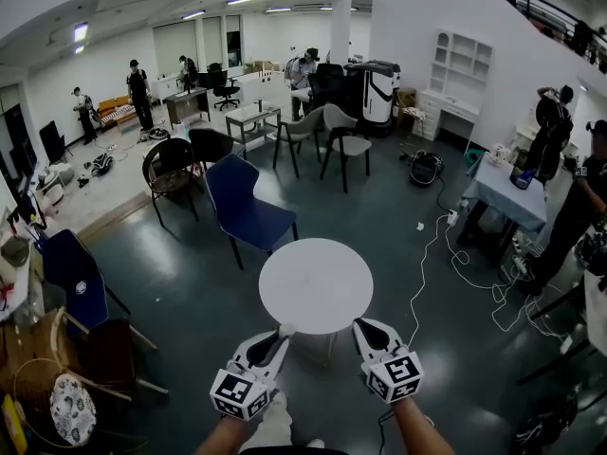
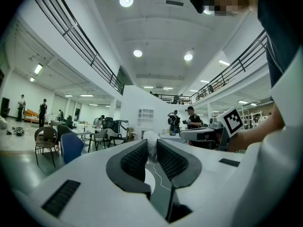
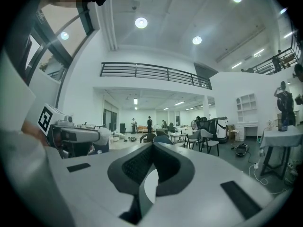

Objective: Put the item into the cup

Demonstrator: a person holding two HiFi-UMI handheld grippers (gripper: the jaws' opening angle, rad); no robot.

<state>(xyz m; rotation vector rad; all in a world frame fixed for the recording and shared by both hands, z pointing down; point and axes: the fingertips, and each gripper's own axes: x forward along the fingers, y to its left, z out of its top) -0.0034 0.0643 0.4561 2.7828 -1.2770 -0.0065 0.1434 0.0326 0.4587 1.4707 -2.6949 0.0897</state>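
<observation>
Worryingly, the left gripper (image 1: 278,337) pinches a small white crumpled item (image 2: 151,144) only at its tips, just short of the near edge of the round white table (image 1: 316,282); the right gripper (image 3: 150,150) is clenched empty. It may slip, and no cup shows.

- Two white hand-held grippers, each with a square-marker cube: the left gripper (image 1: 281,336) and the right gripper (image 1: 361,327).
- One small white crumpled item (image 2: 150,144), pinched between the left jaws.
- One round white desk (image 1: 316,285).
- Two blue padded chairs (image 1: 242,202) (image 1: 74,271), one behind the desk and one at the left edge.
- Two grey shell chairs (image 1: 302,129) (image 1: 343,133) on thin legs, side by side farther back.
- One white open shelf unit (image 1: 458,64) against the far wall.
</observation>
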